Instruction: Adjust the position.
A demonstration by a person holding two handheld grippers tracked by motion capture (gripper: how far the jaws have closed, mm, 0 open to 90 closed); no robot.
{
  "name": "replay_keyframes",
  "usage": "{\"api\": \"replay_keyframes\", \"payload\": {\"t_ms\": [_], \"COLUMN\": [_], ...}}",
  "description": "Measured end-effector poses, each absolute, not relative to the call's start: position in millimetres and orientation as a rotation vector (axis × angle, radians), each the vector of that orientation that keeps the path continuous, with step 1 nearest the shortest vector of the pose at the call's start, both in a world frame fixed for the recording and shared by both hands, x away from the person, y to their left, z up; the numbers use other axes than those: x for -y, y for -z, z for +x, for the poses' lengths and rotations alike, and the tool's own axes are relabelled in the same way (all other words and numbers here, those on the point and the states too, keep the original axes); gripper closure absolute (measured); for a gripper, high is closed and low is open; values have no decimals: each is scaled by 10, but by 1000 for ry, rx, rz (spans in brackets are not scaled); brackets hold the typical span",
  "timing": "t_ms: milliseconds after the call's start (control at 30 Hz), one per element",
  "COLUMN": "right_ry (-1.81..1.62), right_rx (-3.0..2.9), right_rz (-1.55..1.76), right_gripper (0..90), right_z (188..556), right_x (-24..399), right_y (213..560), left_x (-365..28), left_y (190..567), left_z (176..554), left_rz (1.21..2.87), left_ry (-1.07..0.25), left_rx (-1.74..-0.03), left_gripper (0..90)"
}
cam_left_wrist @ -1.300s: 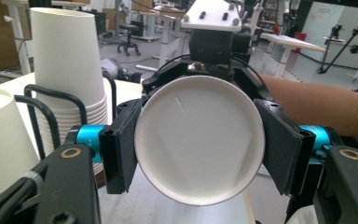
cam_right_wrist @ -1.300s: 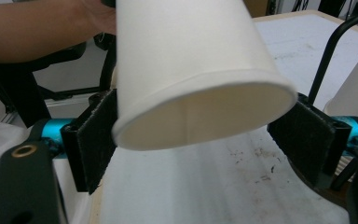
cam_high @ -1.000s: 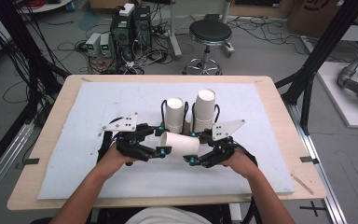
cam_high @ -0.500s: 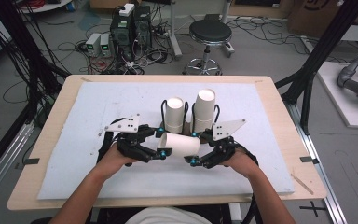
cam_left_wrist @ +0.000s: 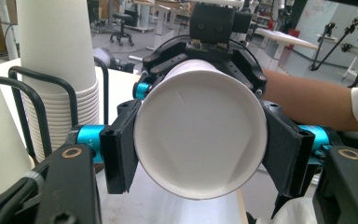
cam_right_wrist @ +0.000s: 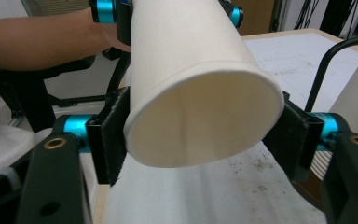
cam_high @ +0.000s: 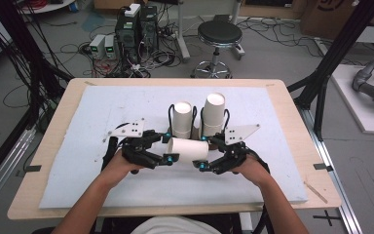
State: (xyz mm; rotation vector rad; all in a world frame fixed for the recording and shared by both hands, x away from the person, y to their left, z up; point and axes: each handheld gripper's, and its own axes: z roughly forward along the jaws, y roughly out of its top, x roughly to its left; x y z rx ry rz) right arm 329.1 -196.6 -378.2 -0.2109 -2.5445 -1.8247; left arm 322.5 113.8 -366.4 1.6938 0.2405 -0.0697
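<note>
High view: white paper cup (cam_high: 189,149) held sideways just above the table (cam_high: 292,105), between left gripper (cam_high: 171,148) and right gripper (cam_high: 202,155), before two racked cup stacks (cam_high: 213,114). Left gripper view: pinching the base end. Right gripper view: jaws clamped on the rim end, just closing. Best pulled apart straight, without crushing.
</note>
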Motion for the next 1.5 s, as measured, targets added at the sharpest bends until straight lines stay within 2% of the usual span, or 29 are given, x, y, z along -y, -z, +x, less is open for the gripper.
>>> {"api": "replay_keyframes", "payload": {"t_ms": [100, 200, 433, 533, 600, 767, 933, 1300, 1367, 1433, 1500], "right_ry": [1830, 1827, 1777, 1779, 1769, 1827, 1828, 1842, 1848, 1843, 1840], "right_rx": [2541, 2547, 2578, 2576, 2569, 2535, 2514, 2525, 2523, 2524, 2530], "right_rz": [-196, -196, -173, -173, -186, -247, -288, -224, -218, -212, -204], "right_gripper": [353, 363, 372, 368, 348, 223, 211, 348, 358, 370, 377], "right_z": [3294, 3294, 3285, 3283, 3284, 3282, 3277, 3275, 3277, 3278, 3277], "right_x": [1987, 1997, 1974, 1963, 1971, 1961, 1954, 1990, 1998, 1997, 1996], "right_y": [3773, 3766, 3783, 3786, 3784, 3772, 3791, 3772, 3769, 3769, 3770], "left_x": [-1133, -1126, -1125, -1107, -1114, -1138, -1157, -1138, -1123, -1107, -1103], "left_y": [3661, 3654, 3664, 3678, 3676, 3662, 3653, 3682, 3687, 3692, 3695], "left_z": [3223, 3224, 3225, 3214, 3222, 3227, 3231, 3230, 3226, 3225, 3225], "left_rz": [1694, 1700, 1714, 1725, 1720, 1699, 1673, 1687, 1692, 1702, 1705], "left_ry": [49, 25, 40, 55, 68, 60, 66, 80, 68, 61, 60], "left_rx": [-253, -283, -269, -234, -230, -238, -237, -247, -259, -270, -270], "left_gripper": [348, 257, 260, 352, 357, 354, 354, 358, 337, 274, 265]}}
